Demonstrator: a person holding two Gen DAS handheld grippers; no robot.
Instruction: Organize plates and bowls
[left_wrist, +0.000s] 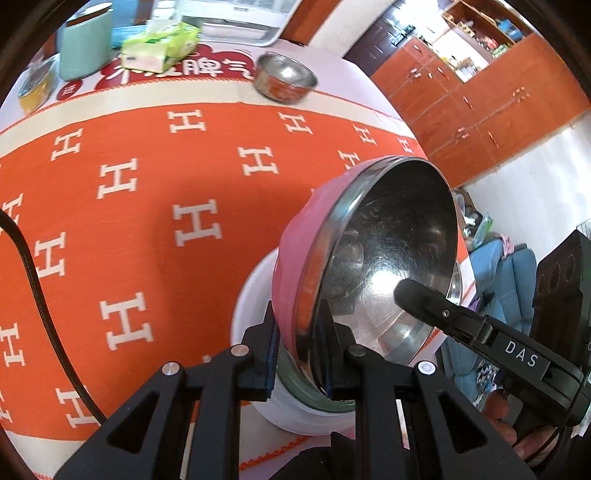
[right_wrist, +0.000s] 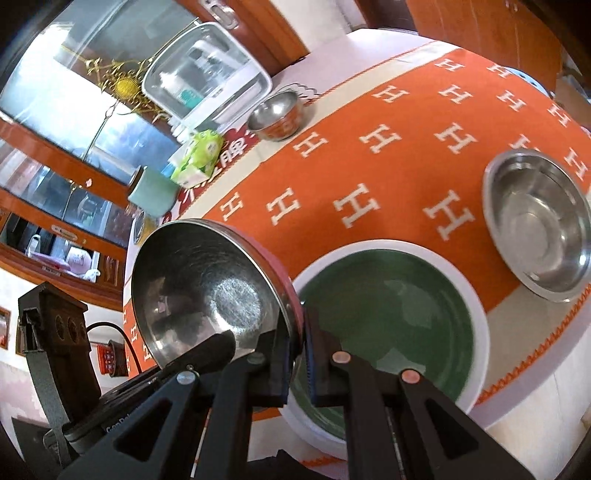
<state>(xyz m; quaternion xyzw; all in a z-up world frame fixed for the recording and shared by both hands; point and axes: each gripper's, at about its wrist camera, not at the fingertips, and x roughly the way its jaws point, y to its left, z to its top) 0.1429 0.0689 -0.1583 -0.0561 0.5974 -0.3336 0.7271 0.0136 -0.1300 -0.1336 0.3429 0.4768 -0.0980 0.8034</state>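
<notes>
A pink-walled steel bowl is held tilted on edge above a white bowl with a green inside. My left gripper is shut on the pink bowl's rim, one finger on each side. My right gripper is shut on the same bowl's rim from the opposite side, and shows in the left wrist view. A plain steel bowl rests on the orange cloth to the right. A small steel bowl with an orange wall stands far back on the table; it also shows in the right wrist view.
An orange tablecloth with white H marks covers the table. At the back stand a mint canister, a green tissue pack, a yellow container and a clear lidded box. The table edge and wooden cabinets lie right.
</notes>
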